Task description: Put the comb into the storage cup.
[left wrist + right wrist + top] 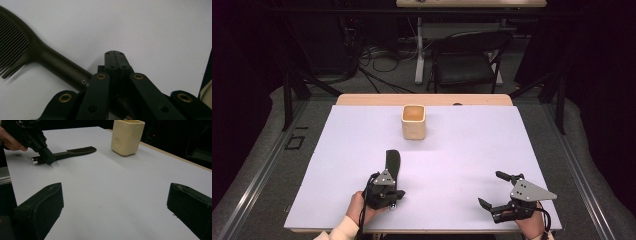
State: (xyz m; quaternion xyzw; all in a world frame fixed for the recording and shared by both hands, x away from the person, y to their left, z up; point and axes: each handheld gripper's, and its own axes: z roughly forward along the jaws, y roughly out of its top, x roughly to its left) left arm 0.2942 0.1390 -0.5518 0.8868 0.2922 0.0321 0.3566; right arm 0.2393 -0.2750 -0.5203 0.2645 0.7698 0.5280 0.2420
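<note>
Comb [393, 161], dark, flat on the white table [462, 150] at lower centre-left of the high view, handle toward me; my left gripper [115, 55], jaws pressed together, sits over the handle, whether pinching it I cannot tell. Cup [414, 121], upper centre, well apart, so lifting and carrying there seem left. Right gripper [494, 189], spread and empty, lower right near the table's front edge, open sheet between.

Lab or studio: black curtains, cable tangle [379, 57] on floor, folding chair [469, 60], white-topped table [472, 145].
</note>
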